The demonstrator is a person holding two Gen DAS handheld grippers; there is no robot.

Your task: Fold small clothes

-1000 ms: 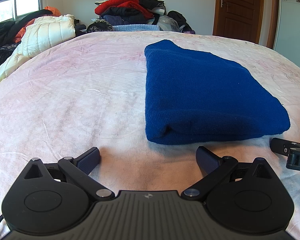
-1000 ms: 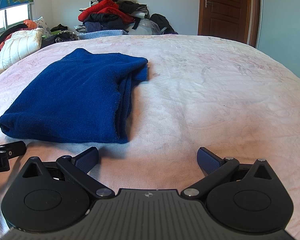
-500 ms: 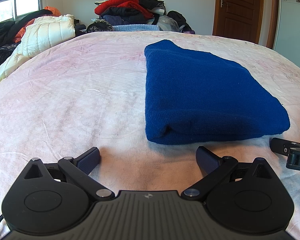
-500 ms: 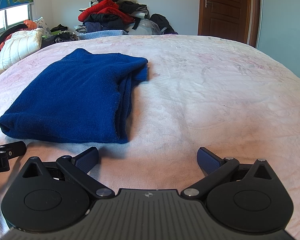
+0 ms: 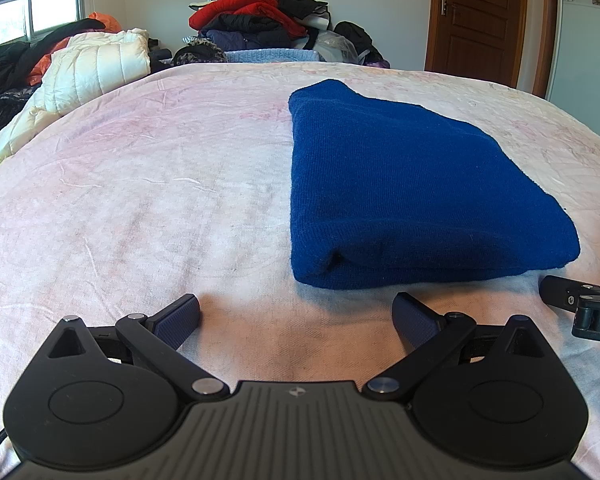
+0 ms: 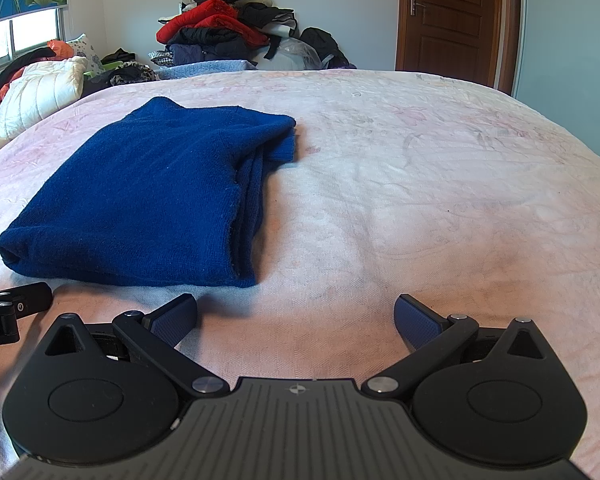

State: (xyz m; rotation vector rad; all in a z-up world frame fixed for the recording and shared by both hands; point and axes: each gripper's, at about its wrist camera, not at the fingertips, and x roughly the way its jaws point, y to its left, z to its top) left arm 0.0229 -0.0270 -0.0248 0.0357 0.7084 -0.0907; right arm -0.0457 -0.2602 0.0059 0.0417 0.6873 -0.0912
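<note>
Blue knit garment (image 5: 416,200), folded into a thick rectangle with a rounded near fold and layered edges on its right side, lies on the pink floral bed (image 5: 140,200). Wide bare bedspread flanks it on both sides. Left gripper (image 5: 296,312) and right gripper (image 6: 296,316): ribbed blue fingers (image 6: 414,322) spread wide, empty, just short of the garment's near edge. Lettering on the gripper housings is only partly readable.

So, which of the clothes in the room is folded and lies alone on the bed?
The blue sweater, a flat folded rectangle near both open claws. The red, black and white clothes are loose heaps beyond the bed.
</note>
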